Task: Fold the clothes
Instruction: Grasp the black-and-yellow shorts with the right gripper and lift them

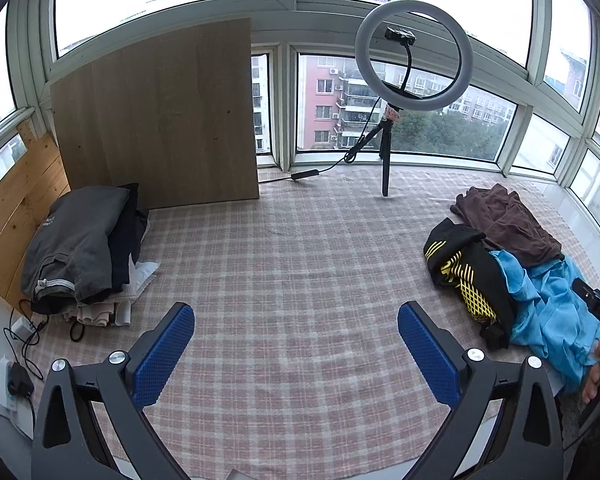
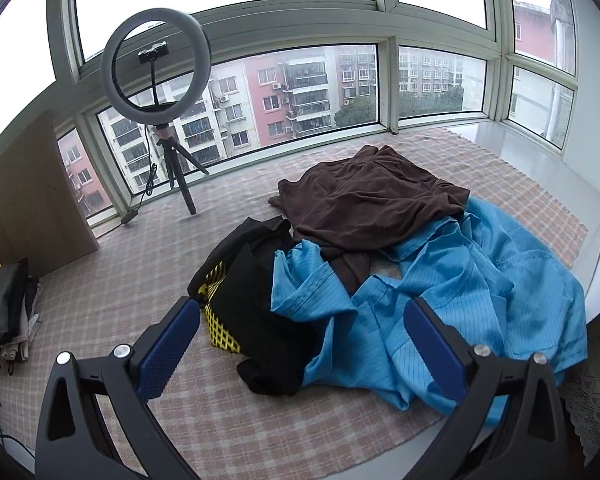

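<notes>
Wide bare cloth [image 1: 292,248], seemingly beside clothes [image 2: 420,280].

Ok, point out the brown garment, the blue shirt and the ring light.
brown garment [image 2: 364,200], right wrist view, middle of its top.
blue shirt [image 2: 480,292], right wrist view, its spread body.
ring light [image 1: 414,6], left wrist view, upper rim.

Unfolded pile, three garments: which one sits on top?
The brown garment. It drapes over the blue striped shirt, at the window end of the pile; the black-and-yellow garment lies beside the shirt, lower.

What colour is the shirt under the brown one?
Bright blue shirt with thin stripes, best seen from the right wrist camera.
</notes>
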Available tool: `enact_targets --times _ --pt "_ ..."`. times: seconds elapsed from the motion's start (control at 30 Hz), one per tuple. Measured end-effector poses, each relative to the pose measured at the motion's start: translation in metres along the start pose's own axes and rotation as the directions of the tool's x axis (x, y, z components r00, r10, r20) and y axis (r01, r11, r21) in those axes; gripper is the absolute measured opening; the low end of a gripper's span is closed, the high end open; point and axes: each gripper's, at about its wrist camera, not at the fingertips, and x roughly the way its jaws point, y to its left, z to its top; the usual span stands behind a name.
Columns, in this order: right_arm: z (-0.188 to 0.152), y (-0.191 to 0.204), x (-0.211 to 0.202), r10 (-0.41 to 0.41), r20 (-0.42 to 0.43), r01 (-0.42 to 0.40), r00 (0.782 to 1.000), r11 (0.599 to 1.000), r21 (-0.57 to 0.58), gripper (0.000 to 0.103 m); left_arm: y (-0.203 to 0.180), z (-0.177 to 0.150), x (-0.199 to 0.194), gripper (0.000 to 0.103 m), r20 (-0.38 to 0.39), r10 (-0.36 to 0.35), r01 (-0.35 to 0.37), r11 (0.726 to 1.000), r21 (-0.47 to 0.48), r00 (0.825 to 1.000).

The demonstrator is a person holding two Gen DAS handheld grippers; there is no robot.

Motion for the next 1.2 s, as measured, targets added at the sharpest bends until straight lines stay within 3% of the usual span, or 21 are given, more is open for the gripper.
enact_targets --times 0.03,0.07,0.13,0.23,0.3,0.5,0.57,0.67,0.7,0.77,0.83,0.93,1.0,1.07,1.2 --pt "0.008 -0.004 0.010 0.023 -0.011 -0.023 1.000 1.000 -0.015 0.093 -0.005 0.003 0.001 0.102 0.001 0.016 -0.016 1.000 -0.001 1.000" --pt "0.014 -0.004 0.021 0.053 -0.029 -0.054 0.998 0.998 -0.035 0.079 -0.009 0.006 0.001 0.102 0.003 0.028 -0.028 1.000 -0.002 1.000" --pt "0.023 0.005 0.045 0.129 -0.087 -0.136 0.988 0.987 -0.086 0.068 -0.014 0.008 0.000 0.102 0.001 0.042 -0.042 0.999 -0.006 0.999" --pt "0.025 0.039 0.085 0.228 -0.199 -0.262 0.953 0.952 -0.161 0.068 -0.019 0.009 0.001 0.102 -0.015 0.066 -0.067 0.998 -0.015 0.998" --pt "0.021 0.065 0.113 0.239 -0.261 -0.300 0.935 0.928 -0.223 0.068 -0.017 0.008 0.002 0.102 -0.024 0.090 -0.091 0.996 -0.023 0.996" --pt "0.002 0.120 0.198 0.082 -0.413 -0.272 0.907 0.863 -0.426 0.070 0.010 0.003 0.004 0.102 -0.054 0.154 -0.159 0.983 -0.087 0.987" --pt "-0.008 0.126 0.220 -0.019 -0.432 -0.226 0.902 0.831 -0.508 0.074 0.020 0.002 0.005 0.102 -0.062 0.164 -0.170 0.979 -0.109 0.984" --pt "-0.016 0.124 0.234 -0.108 -0.432 -0.185 0.895 0.793 -0.580 0.072 0.033 0.001 0.007 0.102 -0.063 0.165 -0.172 0.977 -0.123 0.984" --pt "-0.014 0.121 0.232 -0.096 -0.431 -0.192 0.897 0.795 -0.576 0.068 0.036 0.001 0.008 0.102 -0.061 0.167 -0.173 0.977 -0.124 0.984" --pt "-0.004 0.114 0.223 -0.057 -0.435 -0.208 0.899 0.817 -0.538 0.025 0.042 0.003 0.011 0.102 -0.059 0.165 -0.171 0.978 -0.122 0.985" --pt "0.009 0.106 0.213 -0.013 -0.439 -0.226 0.899 0.843 -0.488 0.017 0.047 0.005 0.014 0.102 -0.058 0.153 -0.159 0.981 -0.115 0.986" --pt "0.037 0.088 0.190 0.106 -0.438 -0.261 0.893 0.914 -0.311 0.013 0.055 0.008 0.018 0.102 -0.052 0.131 -0.135 0.986 -0.097 0.990" --pt "0.059 0.080 0.163 0.232 -0.404 -0.318 0.885 0.935 -0.160 0.011 0.062 0.010 0.017 0.102 -0.043 0.124 -0.128 0.988 -0.087 0.991" --pt "0.082 0.087 0.132 0.358 -0.336 -0.402 0.871 0.913 -0.068 0.009 0.073 0.012 0.015 0.102 -0.029 0.121 -0.123 0.989 -0.086 0.992" --pt "0.115 0.143 0.069 0.495 -0.229 -0.527 0.838 0.844 -0.103 0.009 0.099 0.015 0.007 0.102 -0.001 0.128 -0.127 0.986 -0.104 0.992"
